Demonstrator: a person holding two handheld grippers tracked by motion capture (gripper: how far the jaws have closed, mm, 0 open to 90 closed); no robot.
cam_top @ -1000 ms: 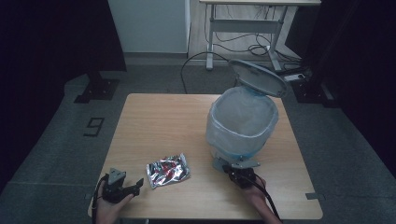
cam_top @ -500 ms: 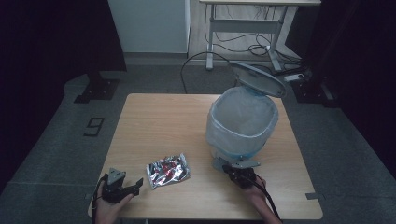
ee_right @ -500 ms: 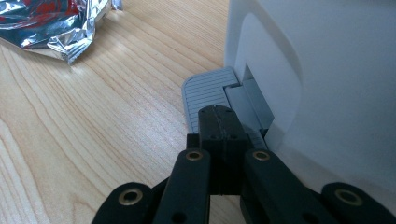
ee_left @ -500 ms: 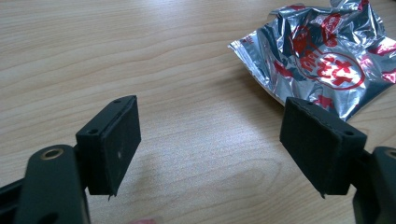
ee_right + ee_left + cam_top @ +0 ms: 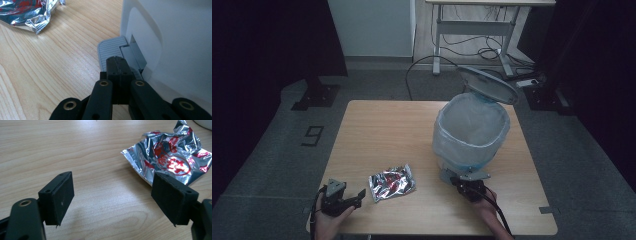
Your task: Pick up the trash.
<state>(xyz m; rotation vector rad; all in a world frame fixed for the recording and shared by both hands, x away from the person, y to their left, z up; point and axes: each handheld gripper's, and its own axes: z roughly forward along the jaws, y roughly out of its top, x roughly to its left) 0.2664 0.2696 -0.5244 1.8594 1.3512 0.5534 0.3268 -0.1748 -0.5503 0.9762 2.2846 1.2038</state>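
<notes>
table [image 5: 372, 125]: pale wood, matt, visible grain
wrapper [image 5: 172, 157]: crinkled silver foil, glossy, red print
bin [image 5: 180, 37]: smooth white plastic
pedal [image 5: 112, 48]: grey ribbed plastic
bin liner [image 5: 472, 125]: thin translucent plastic
pads [image 5: 62, 197]: black, matt, rough

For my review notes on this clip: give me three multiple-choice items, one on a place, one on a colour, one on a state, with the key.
1. Where does the foil packet lie?
A. on the table, between the grippers
B. inside the bin
C. on the floor

2. What colour is the print on the packet?
A. green
B. red
C. blue

3. How is the bin's lid?
A. shut
B. lying on the table
C. raised open

Key:
1 A, the high view shows it on the table, between the left gripper and the right gripper.
2 B, the left gripper view shows red marks on silver foil.
3 C, the lid stands tilted up behind the bin, while the shut right gripper rests on the pedal.
</notes>
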